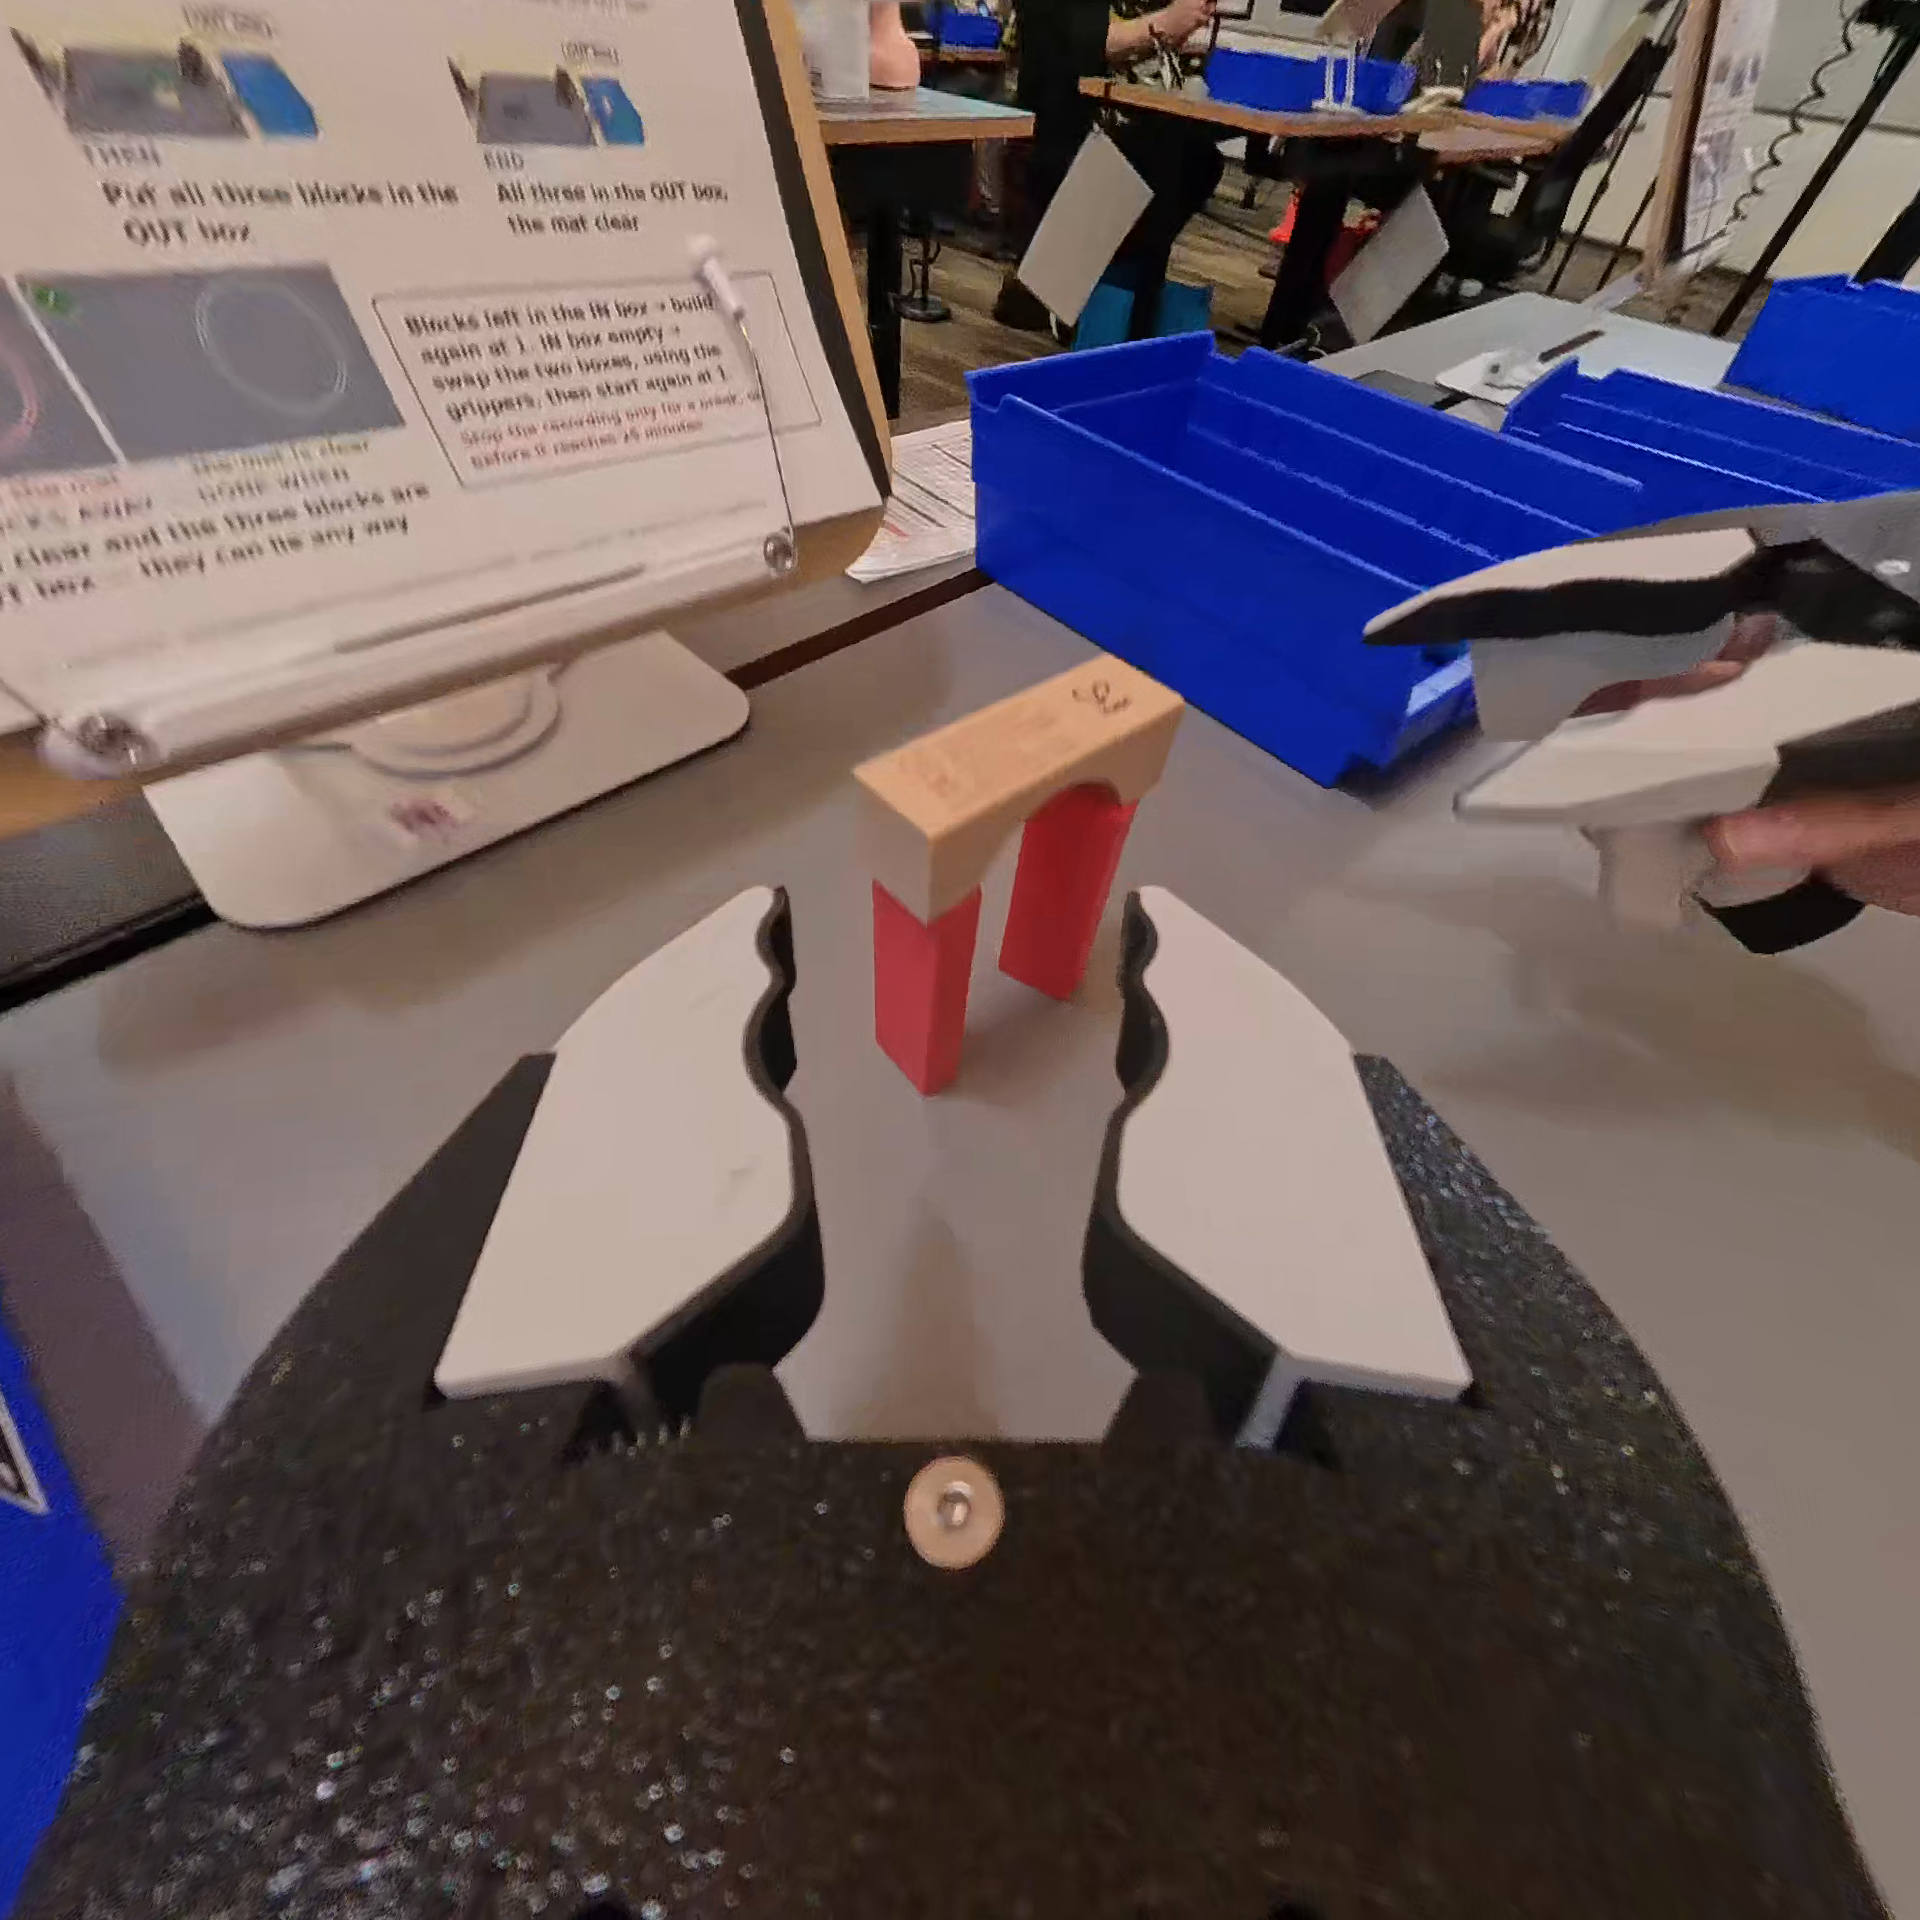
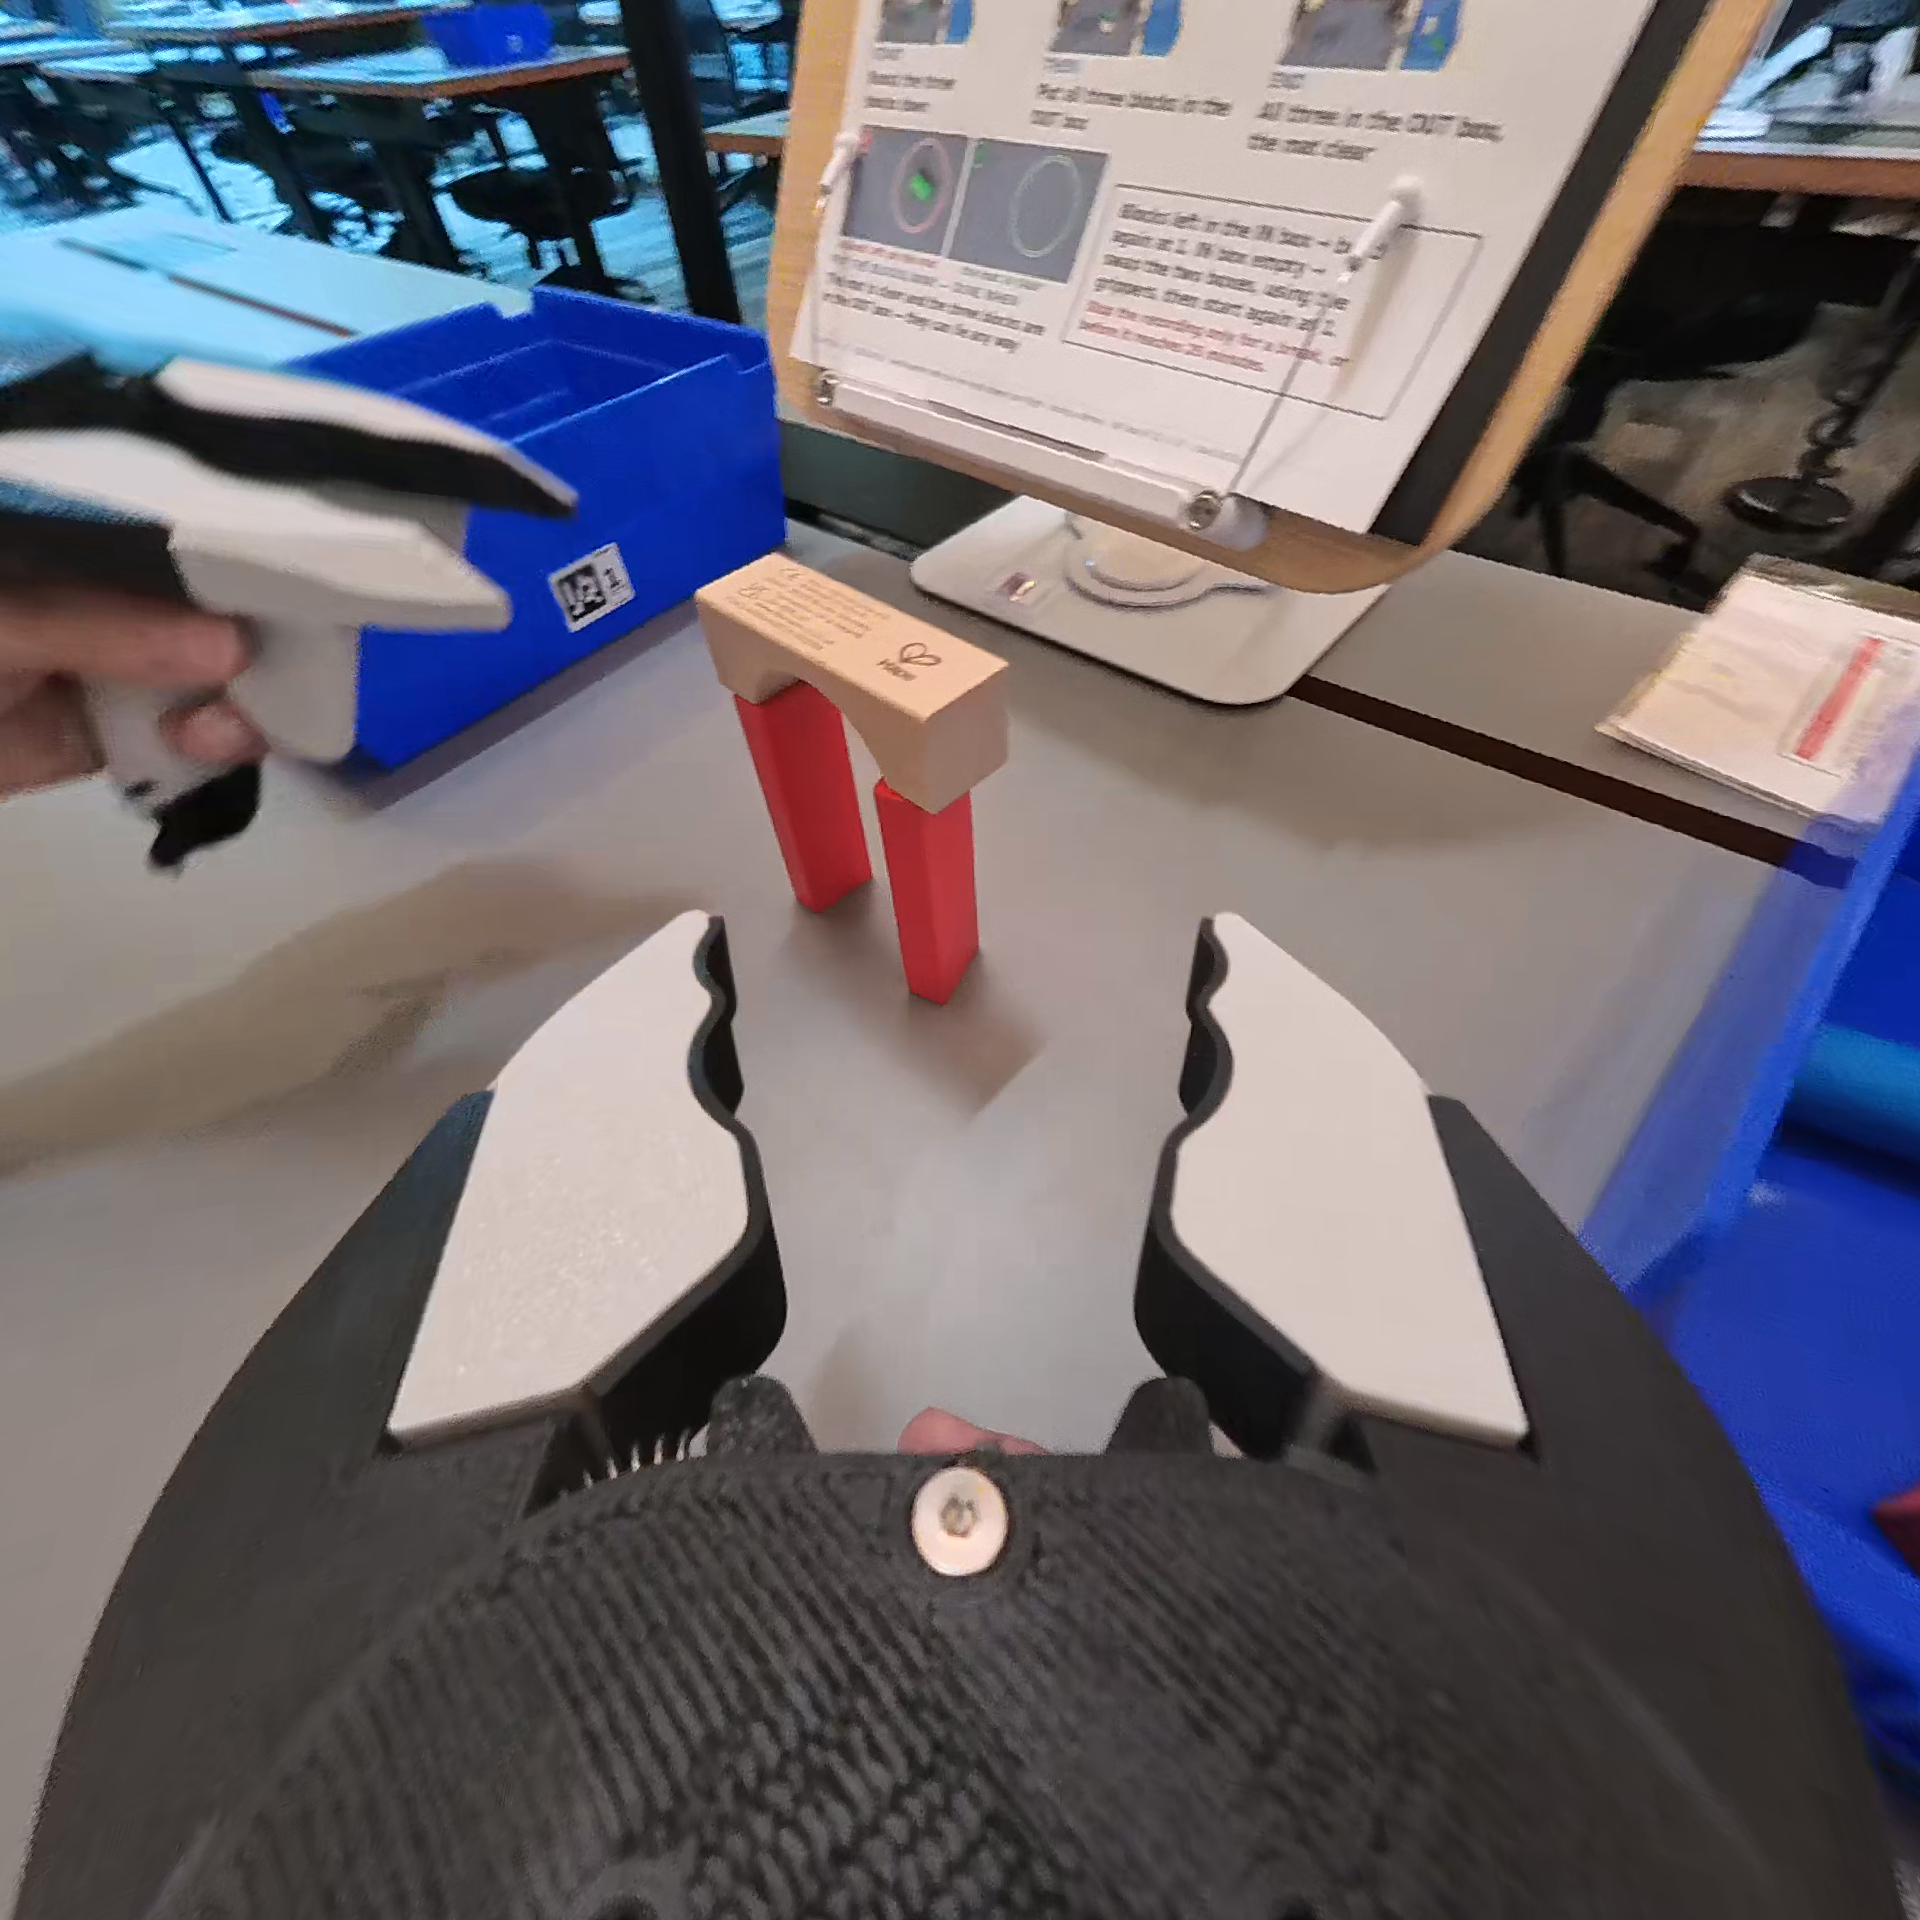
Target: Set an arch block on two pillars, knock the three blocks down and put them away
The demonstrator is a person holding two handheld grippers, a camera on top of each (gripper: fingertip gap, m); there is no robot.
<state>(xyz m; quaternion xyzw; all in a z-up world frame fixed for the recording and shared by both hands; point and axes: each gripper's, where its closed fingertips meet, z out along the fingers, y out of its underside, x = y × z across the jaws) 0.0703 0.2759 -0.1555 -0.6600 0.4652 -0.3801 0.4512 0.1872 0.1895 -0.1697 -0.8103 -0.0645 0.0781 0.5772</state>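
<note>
Gaping tongs (image 1: 954,935) face smooth wooden arch (image 1: 1013,774) on red pillars (image 1: 925,992).

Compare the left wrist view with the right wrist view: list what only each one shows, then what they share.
Only the left wrist view: the long blue bin with its empty inside.

Only the right wrist view: a blue bin with a square code sticker and a sleeved paper on the table edge.

Both: the wooden arch block resting on two upright red blocks, the instruction board on its white stand, and the left gripper and right gripper, both open and empty.
</note>
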